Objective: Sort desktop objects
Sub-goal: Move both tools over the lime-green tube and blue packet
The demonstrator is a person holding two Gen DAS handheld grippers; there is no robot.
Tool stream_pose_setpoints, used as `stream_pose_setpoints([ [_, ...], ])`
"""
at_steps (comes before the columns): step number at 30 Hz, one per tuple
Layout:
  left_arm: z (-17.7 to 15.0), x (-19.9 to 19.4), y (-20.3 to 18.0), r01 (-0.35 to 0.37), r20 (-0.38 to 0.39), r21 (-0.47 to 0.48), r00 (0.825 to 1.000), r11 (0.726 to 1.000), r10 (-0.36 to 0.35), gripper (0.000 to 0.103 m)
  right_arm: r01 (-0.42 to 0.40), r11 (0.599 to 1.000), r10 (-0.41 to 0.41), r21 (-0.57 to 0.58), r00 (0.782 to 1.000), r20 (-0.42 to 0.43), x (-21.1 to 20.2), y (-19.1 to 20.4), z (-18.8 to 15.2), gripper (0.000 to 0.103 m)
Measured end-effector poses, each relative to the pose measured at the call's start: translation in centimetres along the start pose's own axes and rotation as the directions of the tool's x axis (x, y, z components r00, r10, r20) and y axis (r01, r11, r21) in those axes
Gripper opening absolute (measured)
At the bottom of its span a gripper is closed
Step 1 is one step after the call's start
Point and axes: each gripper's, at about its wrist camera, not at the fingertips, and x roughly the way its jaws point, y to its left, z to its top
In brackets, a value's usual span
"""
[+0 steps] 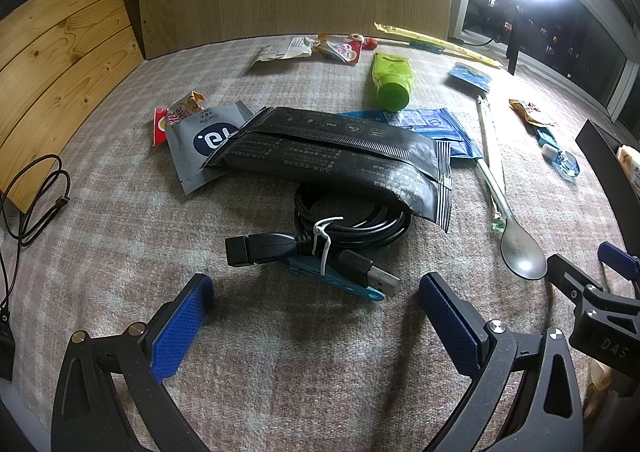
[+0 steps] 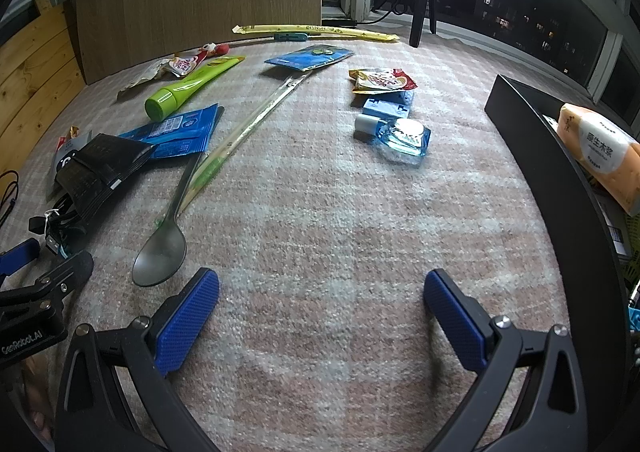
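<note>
Left claw (image 1: 316, 292), jaws wide apart, empty, near the coiled USB cable (image 1: 344, 228). Right claw (image 2: 320, 292), likewise spread and empty, right of the spoon (image 2: 162, 252).

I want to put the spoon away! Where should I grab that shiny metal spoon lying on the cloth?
Grip the shiny metal spoon at the thin neck just above its bowl, coming from above with the fingers either side of it. The spoon lies flat, its bowl is wide, and the handle's far end is tucked under the blue packet.
</note>
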Motion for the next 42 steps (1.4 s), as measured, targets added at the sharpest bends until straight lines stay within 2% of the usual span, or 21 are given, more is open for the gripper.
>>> stream_pose_setpoints([
  [8,-0.2,0.0,0.3,0.002,-0.009,0.003,1.0,1.0,-0.002,0.103,-0.003,1.0,0.003,-0.006,1.0,-0.022,-0.6,-0.2,-0.5,0.103],
  [15,-0.1,0.3,0.4,-0.001,-0.04,0.001,0.999,1.0,0.001,0.103,-0.039,0.998,0.031,-0.054,0.991,-0.132,0.0,-0.1,0.4,0.103],
  [19,0.1,0.3,0.4,-0.007,-0.077,-0.006,0.997,1.0,0.006,0.103,-0.053,0.996,0.041,-0.071,0.986,-0.159,-0.1,-0.1,0.2,0.103],
  [21,0.3,0.4,0.4,-0.004,-0.123,-0.004,0.992,1.0,0.004,0.103,-0.058,0.995,0.044,-0.077,0.983,-0.18,0.0,-0.2,0.3,0.103],
  [26,0.4,0.5,0.9,0.008,-0.216,0.002,0.976,1.0,-0.007,0.102,-0.076,0.993,0.05,-0.095,0.966,-0.252,0.0,-0.2,0.5,0.103],
  [31,0.5,-0.8,1.9,0.0,-0.246,-0.023,0.969,1.0,-0.006,0.099,-0.12,0.99,0.09,-0.07,0.94,-0.328,-0.3,-0.5,0.8,0.103],
  [33,0.7,-1.5,2.0,-0.008,-0.234,-0.02,0.972,1.0,0.003,0.099,-0.135,0.99,0.116,-0.037,0.94,-0.321,-0.9,-1.2,1.2,0.103],
  [38,2.9,-4.9,2.3,-0.017,-0.18,-0.017,0.984,1.0,0.014,0.099,-0.11,0.994,0.104,-0.013,0.962,-0.254,-3.2,-2.7,3.4,0.103],
  [42,6.0,-6.5,2.3,-0.007,-0.148,-0.027,0.989,1.0,0.003,0.098,-0.112,0.994,0.113,0.013,0.97,-0.215,-3.8,-3.3,6.8,0.103],
])
